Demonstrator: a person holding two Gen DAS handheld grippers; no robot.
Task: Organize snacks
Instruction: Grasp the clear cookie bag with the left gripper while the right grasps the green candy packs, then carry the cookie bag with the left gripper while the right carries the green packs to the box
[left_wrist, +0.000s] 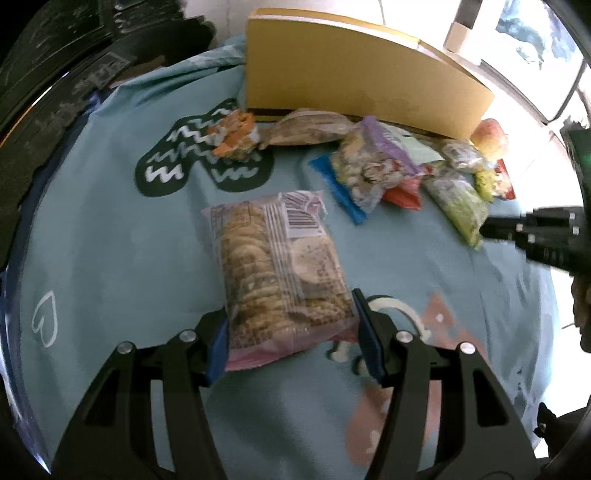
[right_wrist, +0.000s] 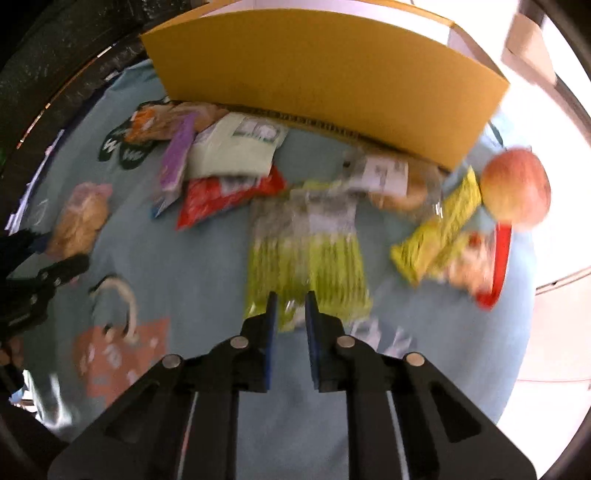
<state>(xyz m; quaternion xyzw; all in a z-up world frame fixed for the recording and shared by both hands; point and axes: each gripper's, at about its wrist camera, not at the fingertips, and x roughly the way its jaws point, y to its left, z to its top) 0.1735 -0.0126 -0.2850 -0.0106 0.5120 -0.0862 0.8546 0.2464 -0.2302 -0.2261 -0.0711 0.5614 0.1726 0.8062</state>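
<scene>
Your left gripper (left_wrist: 290, 325) has the clear pink-edged bag of round biscuits (left_wrist: 279, 269) between its fingers, on the light blue printed cloth (left_wrist: 110, 240). Behind it the other snack packets lie in a row before the yellow cardboard box (left_wrist: 354, 74), and the red-yellow apple (right_wrist: 517, 190) lies at the row's right end. Your right gripper (right_wrist: 290, 317) stands at the near edge of the clear bag of green sticks (right_wrist: 306, 258).

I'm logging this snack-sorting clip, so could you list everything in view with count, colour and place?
cookie bag: 1, clear and pink, near middle of the cloth, between the left gripper's fingers
green bag: 1, lime green and clear, its near edge between the right gripper's fingers
orange packet: 1, orange, far left by the box
brown bag: 1, tan, against the box
purple bag: 1, purple and clear, mid pile
blue packet: 1, under the purple bag
red packet: 1, mid pile
yellow packet: 1, right
apple: 1, red-yellow, far right
box: 1, yellow cardboard, back
cloth: 1, light blue, printed
left gripper: black, blue pads
right gripper: black, blue pads
</scene>
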